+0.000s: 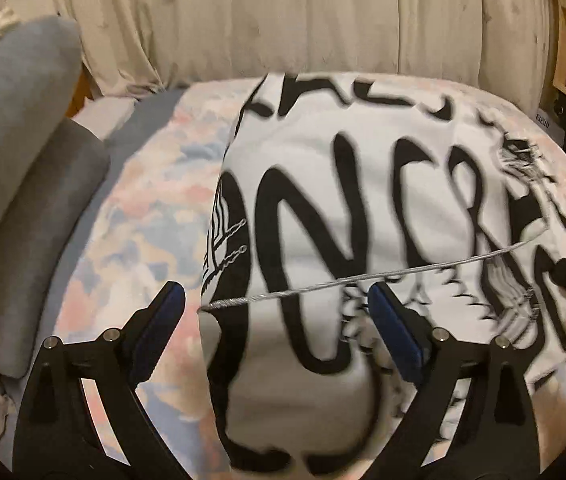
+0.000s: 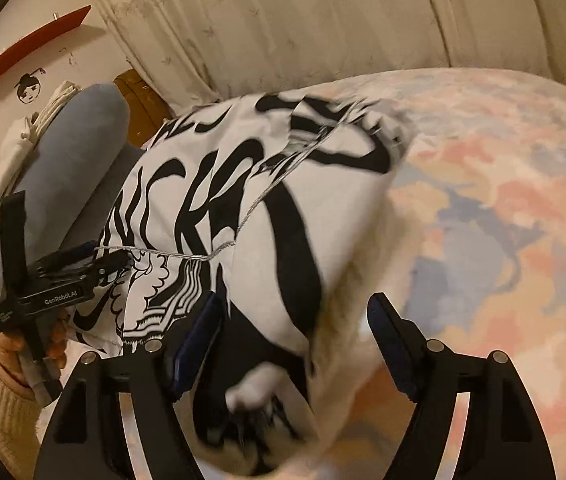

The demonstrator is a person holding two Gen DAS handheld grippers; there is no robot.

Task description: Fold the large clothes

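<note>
At the far left of the left wrist view we see two grey cushions (image 1: pixel 23 184) propped at the edge of the bed (image 1: pixel 123 216), whose cover is a blotchy pink, peach and blue print. Behind it hangs a cream curtain (image 1: pixel 283 20). Our left gripper (image 1: pixel 275 304) has its jaws spread wide, with nothing between the blue pads (image 1: pixel 163 328). It hovers over the near left edge of the garment (image 1: pixel 363 208), a large white piece with bold black lettering that lies on the bed and fills the middle and right of the view. A thin silvery cord (image 1: pixel 363 280) runs across the cloth towards the right, where the tip of our other gripper pokes in at the edge.

In the right wrist view, a red shelf (image 2: pixel 35 44) and a small face drawing (image 2: pixel 29 88) mark the wall at far left. Below them the left gripper (image 2: pixel 115 262) is seen side-on against the garment (image 2: pixel 211 184); from here we cannot tell its state. Our right gripper (image 2: pixel 295 322) is open wide too, holding nothing, with bunched cloth directly beneath it. To the right lies bare bed cover (image 2: pixel 503 200).
</note>
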